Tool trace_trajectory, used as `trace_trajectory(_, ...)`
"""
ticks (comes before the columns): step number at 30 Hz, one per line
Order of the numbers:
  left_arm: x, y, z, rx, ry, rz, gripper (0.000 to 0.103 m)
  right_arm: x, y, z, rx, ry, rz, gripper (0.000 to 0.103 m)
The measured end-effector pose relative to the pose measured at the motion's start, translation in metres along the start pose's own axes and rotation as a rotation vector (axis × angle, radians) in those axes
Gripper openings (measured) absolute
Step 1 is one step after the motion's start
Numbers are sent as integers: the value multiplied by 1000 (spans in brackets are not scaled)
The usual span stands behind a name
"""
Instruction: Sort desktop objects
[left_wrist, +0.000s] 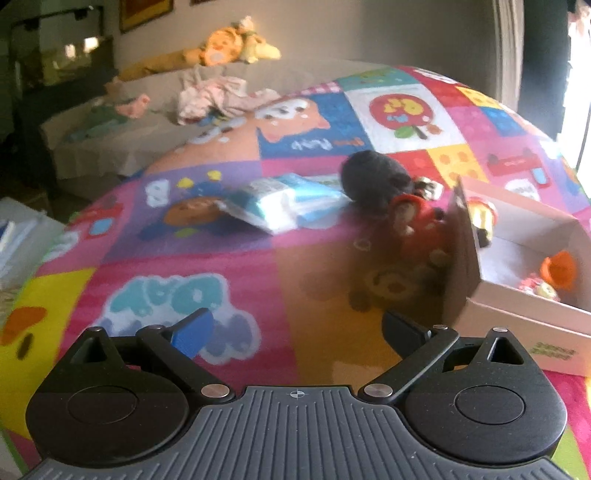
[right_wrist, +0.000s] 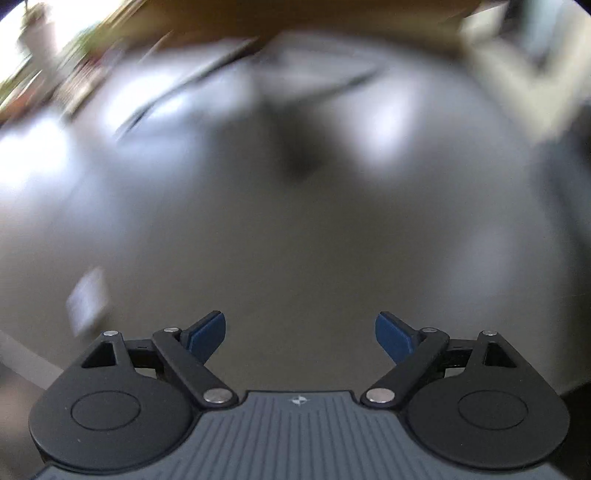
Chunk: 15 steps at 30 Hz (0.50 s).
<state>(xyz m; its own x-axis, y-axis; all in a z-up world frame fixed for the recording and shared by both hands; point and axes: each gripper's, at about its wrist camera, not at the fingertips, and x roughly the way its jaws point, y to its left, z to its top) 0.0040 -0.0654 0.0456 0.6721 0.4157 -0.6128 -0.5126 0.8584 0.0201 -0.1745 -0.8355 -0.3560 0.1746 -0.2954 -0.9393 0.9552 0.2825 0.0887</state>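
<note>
On the colourful cartoon cloth (left_wrist: 192, 266) lie a blue-and-white packet (left_wrist: 280, 203), a black fuzzy lump (left_wrist: 373, 175) and a red plush toy (left_wrist: 417, 225) that leans against a white cardboard box (left_wrist: 517, 310). Inside the box sit an orange item (left_wrist: 559, 269) and a yellow-red toy (left_wrist: 482, 216). My left gripper (left_wrist: 297, 332) hovers open over the cloth, short of these things, nothing between its fingers. In the right wrist view my right gripper (right_wrist: 300, 338) stands open and empty over a blurred grey surface (right_wrist: 295, 240).
A beige sofa (left_wrist: 147, 122) behind the table carries crumpled pink cloth (left_wrist: 214, 96) and orange plush toys (left_wrist: 229, 46). The box's brown flap (left_wrist: 461, 251) stands upright on its left side. A small pale rectangle (right_wrist: 86, 299) lies blurred at the right wrist view's left.
</note>
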Motion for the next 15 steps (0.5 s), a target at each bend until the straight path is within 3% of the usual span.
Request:
trace_trajectory(2,-1,1,6,3,-29,73,101,34,59,0,-66,54,79,89)
trace_trajectory(6,-2,8,16,-21,-62,223,101,75,150,20,-164,37,161,89)
trace_trajectory(9,-1,10,18,-27,-60,317,101,106,201,34,-247,16,103,89)
trace_trajectory(13,-3,6,18,-21,-40,395,101,154,237,43,-299,30,38,89)
trace_trajectory(15,-6,2,19,1,-39,418,101,162,245,39,-353,22,16,80)
